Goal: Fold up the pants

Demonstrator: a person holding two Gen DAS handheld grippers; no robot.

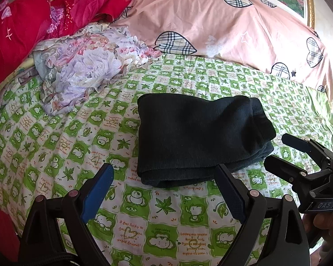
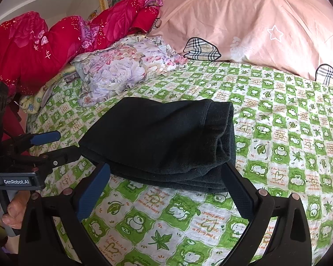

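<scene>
Left wrist view shows the folded dark pants [image 1: 202, 139] lying on the bed [image 1: 55, 146], long axis left-to-right, just ahead of the left gripper [image 1: 164, 190] and right gripper [image 2: 166, 190], both jaws spread wide and empty.

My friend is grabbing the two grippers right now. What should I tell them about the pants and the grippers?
Left gripper: open, holding nothing, just in front of the near edge of the pants.
Right gripper: open, holding nothing, at the pants' near right side.
Pants: dark, lying in a thick folded bundle with several layers, on the green checked bedsheet.
Nearby: a floral cloth and a red quilt at the back left, a pink pillow behind.
Done: the folding looks finished.
Left: maybe only tidy the uneven right edge, then back away.
</scene>
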